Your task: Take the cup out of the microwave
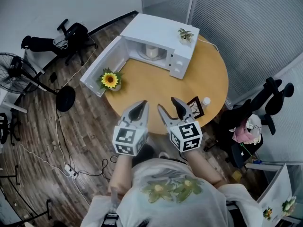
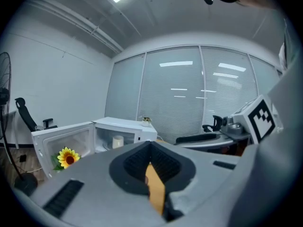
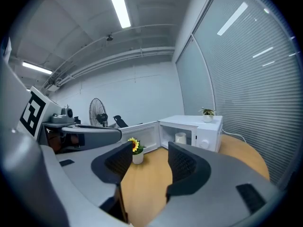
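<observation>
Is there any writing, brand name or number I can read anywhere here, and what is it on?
No words or numbers are readable in any view.
Two black-and-white marker cubes: square patterns, not letters.
White microwave, control panel: any print is too small to read.
Small dark picture frame on the round wooden table: too small to read.

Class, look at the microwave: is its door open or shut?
Open. The door stands swung out, and the cup shows inside the microwave.

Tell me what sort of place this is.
Probably an office room: swivel office chairs, glass partition walls with blinds, and ceiling strip lights. The microwave on the round table hints at a break area.
</observation>
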